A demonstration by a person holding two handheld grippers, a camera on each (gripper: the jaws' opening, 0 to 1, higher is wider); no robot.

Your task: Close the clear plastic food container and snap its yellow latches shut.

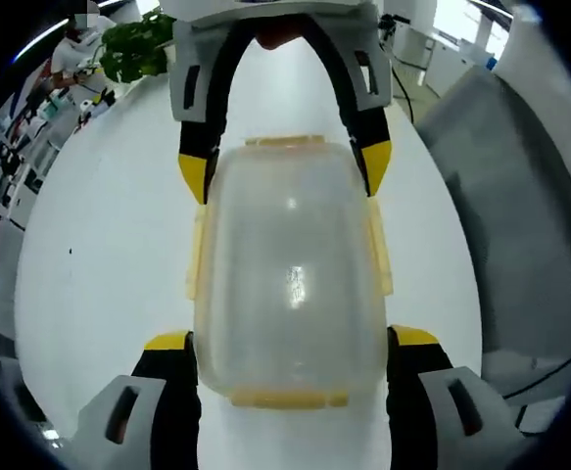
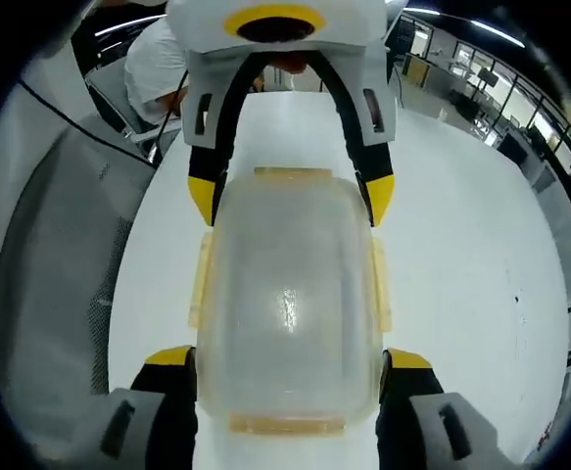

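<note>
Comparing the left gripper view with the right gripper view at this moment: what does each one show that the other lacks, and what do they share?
Left gripper view: a green plant at the far end of the white table, with cluttered shelves beyond it.

Right gripper view: a person in a white top at the table's far end and glass-walled office bays behind.

Both: the clear container with its lid on, held between the view's own jaws at the near end and the other gripper's yellow-tipped jaws at the far end, yellow latches along its sides, and a grey chair beside the table.
</note>
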